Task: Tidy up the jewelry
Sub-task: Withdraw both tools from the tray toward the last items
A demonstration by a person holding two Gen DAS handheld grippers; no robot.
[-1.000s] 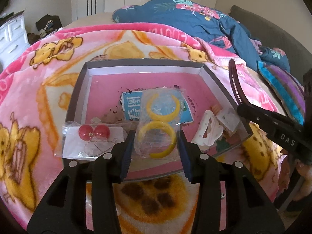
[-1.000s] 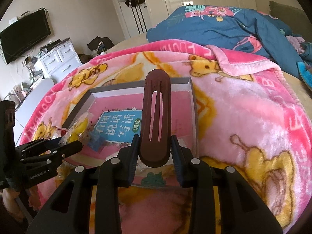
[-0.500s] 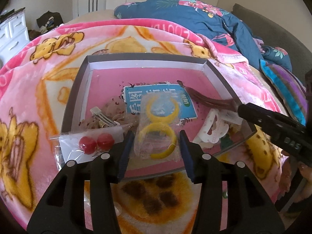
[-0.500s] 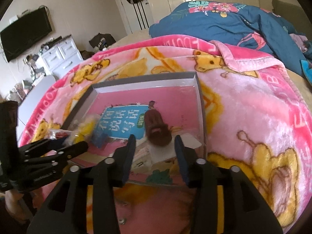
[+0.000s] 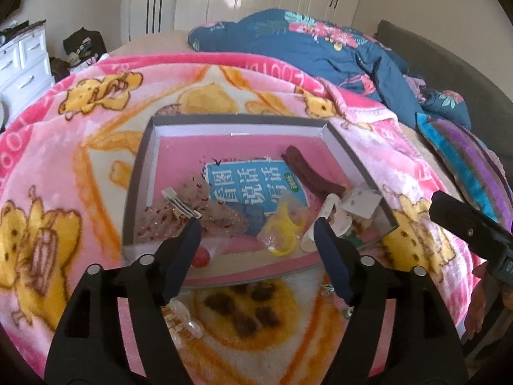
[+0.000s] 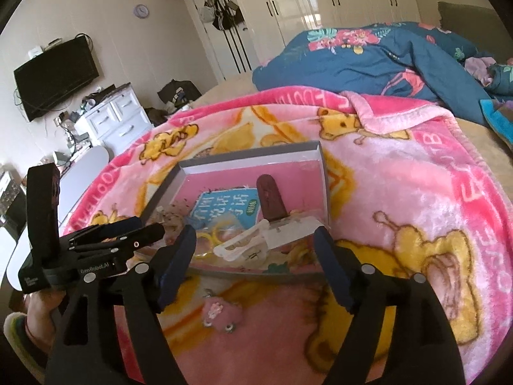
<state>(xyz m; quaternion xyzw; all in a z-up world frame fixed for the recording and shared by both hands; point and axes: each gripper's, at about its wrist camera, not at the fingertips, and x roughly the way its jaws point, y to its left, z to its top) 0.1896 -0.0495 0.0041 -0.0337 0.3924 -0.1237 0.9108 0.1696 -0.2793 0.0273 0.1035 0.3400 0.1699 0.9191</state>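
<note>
Both grippers tilt down toward the tray [image 5: 146, 147]: left gripper [image 5: 258, 235] and right gripper [image 6: 255, 245] hover at its near edge, jaws opening wide, nothing between them.

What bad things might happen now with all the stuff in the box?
1. The clear packet of yellow rings lies loose at the shallow grey box's near edge; it might slide out onto the pink blanket.
2. The clear hair clip and small pink fuzzy clip lie outside, under the opening left gripper and right gripper; they might get missed or squashed.
</note>
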